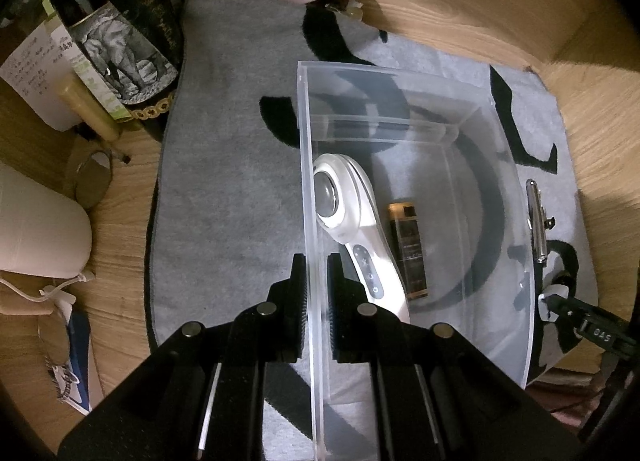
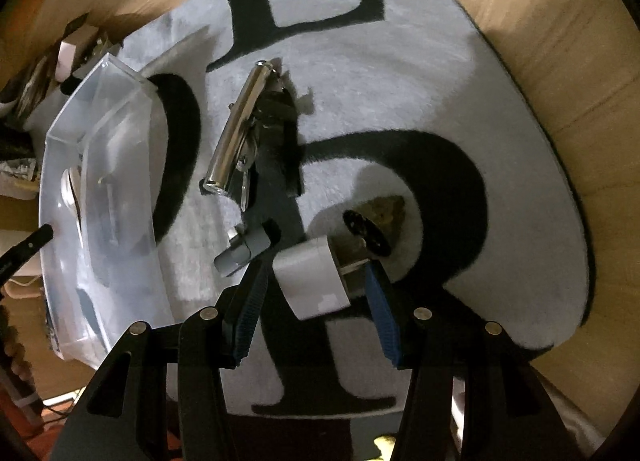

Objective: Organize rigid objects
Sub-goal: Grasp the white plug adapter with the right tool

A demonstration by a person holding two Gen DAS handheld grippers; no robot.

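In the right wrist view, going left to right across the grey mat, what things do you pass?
Clear plastic bin → shiny metal clip-like tool → small grey cap-shaped piece → white plug adapter between the right gripper fingers.

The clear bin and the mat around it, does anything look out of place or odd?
Mostly tidy. The clear bin holds a white handheld device and a small dark bottle. A metal tool and a small grey piece lie loose on the mat.
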